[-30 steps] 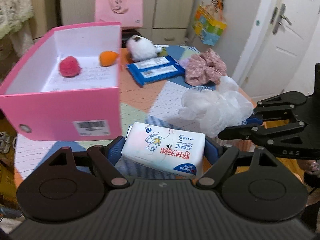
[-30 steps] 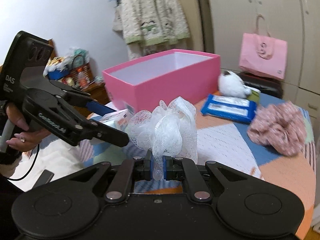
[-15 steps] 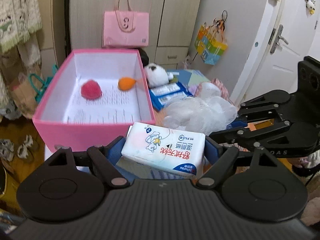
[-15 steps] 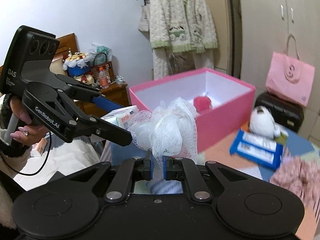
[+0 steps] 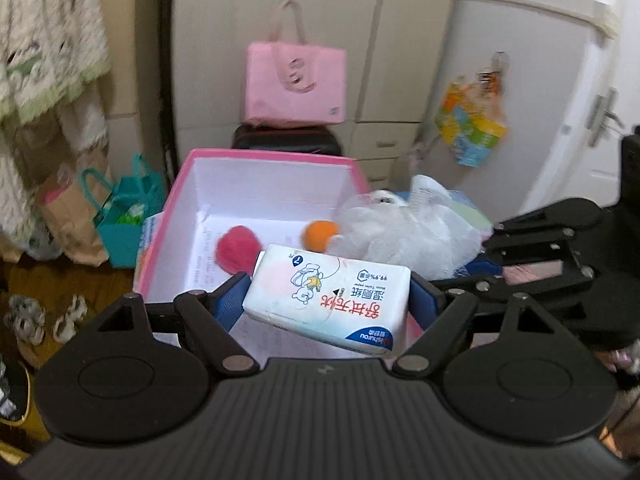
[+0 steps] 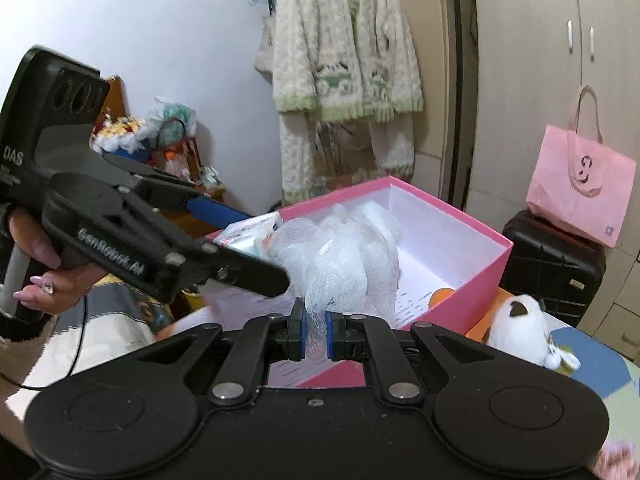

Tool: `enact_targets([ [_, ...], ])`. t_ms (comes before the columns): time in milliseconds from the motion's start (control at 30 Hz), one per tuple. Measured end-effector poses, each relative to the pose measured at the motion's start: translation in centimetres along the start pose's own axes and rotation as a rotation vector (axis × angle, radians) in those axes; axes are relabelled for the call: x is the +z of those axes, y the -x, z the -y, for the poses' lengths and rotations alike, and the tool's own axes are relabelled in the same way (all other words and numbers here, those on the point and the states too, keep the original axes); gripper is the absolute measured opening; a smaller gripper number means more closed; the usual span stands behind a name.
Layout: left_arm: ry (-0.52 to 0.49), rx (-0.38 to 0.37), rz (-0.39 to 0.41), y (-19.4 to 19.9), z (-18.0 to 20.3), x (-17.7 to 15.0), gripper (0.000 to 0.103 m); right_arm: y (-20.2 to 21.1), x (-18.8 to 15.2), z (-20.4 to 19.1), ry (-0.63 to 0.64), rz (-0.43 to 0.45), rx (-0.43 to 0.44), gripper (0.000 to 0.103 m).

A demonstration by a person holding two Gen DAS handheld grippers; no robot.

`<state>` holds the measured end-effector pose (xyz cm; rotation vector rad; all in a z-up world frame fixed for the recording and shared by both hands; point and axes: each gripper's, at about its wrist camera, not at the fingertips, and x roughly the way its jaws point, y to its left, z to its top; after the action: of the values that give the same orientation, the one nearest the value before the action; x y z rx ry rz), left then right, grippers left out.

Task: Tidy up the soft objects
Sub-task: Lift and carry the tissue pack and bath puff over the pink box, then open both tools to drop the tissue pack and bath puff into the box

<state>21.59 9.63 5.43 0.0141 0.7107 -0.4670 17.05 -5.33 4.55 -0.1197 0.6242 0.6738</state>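
In the left wrist view, the left gripper (image 5: 330,306) has its blue pads spread fairly wide, pressed against the two short ends of a white pack of wet wipes (image 5: 330,295); gripping it endwise probably keeps the soft pack from folding. The pack hangs above the near end of the open pink box (image 5: 256,160), where a red pompom (image 5: 236,249) and an orange ball (image 5: 320,233) already lie on the white floor, so a drop here should land it inside. To the right, the white mesh bath pouf (image 5: 408,232) hangs over the box's right rim. In the right wrist view, the right gripper (image 6: 315,334) is pinched narrow on a gathered tail of that bath pouf (image 6: 340,256), a sensible hold, since its airy bulk would give little to grip. The pouf hangs over the box's (image 6: 490,270) interior, just beside the left gripper's (image 6: 256,240) wipes. A white plush toy (image 6: 520,330) waits on the table outside the box. Both items look ready for release, though they sit close enough that one may land on the other.
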Motion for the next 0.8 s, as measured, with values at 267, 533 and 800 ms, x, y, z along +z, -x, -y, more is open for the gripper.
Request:
enact_targets([
  [267,0.023,0.054,-0.151,-7.9,-3.2,2.6,0.081,-7.4,2.3,2.4,0.045,-0.136,-0.061,0.011],
  [533,0.034,0.075,-0.228,-11.0,-4.2,2.9,0.081,-11.2,2.3,3.1,0.112,-0.238,-0.084,0.017],
  [800,-0.056,0.142,-0.177,-10.7,-3.3,2.9,0.086,-10.2,2.1,2.8,0.153,-0.184,-0.133,0.053],
])
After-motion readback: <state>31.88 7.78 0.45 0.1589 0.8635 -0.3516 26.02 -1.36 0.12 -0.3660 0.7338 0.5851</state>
